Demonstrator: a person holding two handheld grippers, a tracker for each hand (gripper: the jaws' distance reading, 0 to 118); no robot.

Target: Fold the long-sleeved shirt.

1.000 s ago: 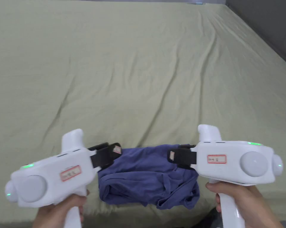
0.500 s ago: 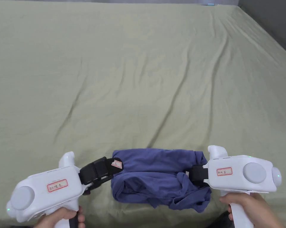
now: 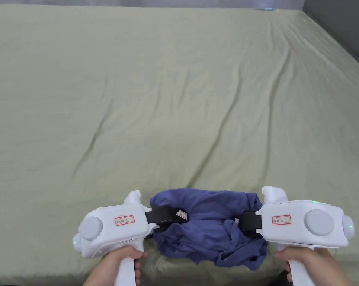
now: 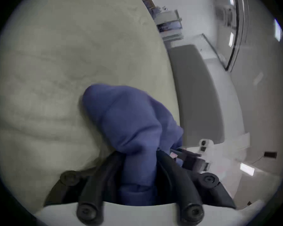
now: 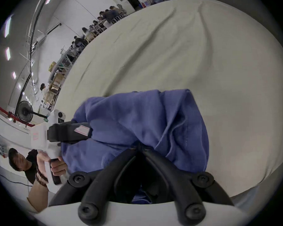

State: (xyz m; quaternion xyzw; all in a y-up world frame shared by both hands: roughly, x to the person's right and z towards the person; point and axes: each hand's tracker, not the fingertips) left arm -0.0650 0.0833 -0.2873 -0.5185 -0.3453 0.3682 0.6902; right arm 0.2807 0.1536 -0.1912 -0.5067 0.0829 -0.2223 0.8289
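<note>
Item one: we hold a blue long-sleeved shirt (image 3: 208,227), bunched into a crumpled roll, at the near edge of a pale green bed sheet (image 3: 167,97), at about 6 o'clock in the head view. Item two: our left gripper (image 3: 175,216) enters the bundle from 9 o'clock; in the left gripper view its two black jaws stand on either side of a thick fold of the shirt (image 4: 131,123) and press on it, so we count it clamped on the cloth. Item three: our right gripper (image 3: 239,222) enters from 3 o'clock; in the right gripper view its jaws come together to a point where they meet the shirt (image 5: 145,120), with cloth pinched at the tips, so we count it clamped as well. Item four: our left hand (image 3: 117,262) and right hand (image 3: 310,260) grip the white handles below, at 7 and 5 o'clock. Item five: the sheet lies wrinkled, with long creases running toward 12 o'clock. Item six: a standing fan (image 5: 24,111) and a row of people (image 5: 95,25) at benches, far off at 10 to 11 o'clock in the right gripper view.
</note>
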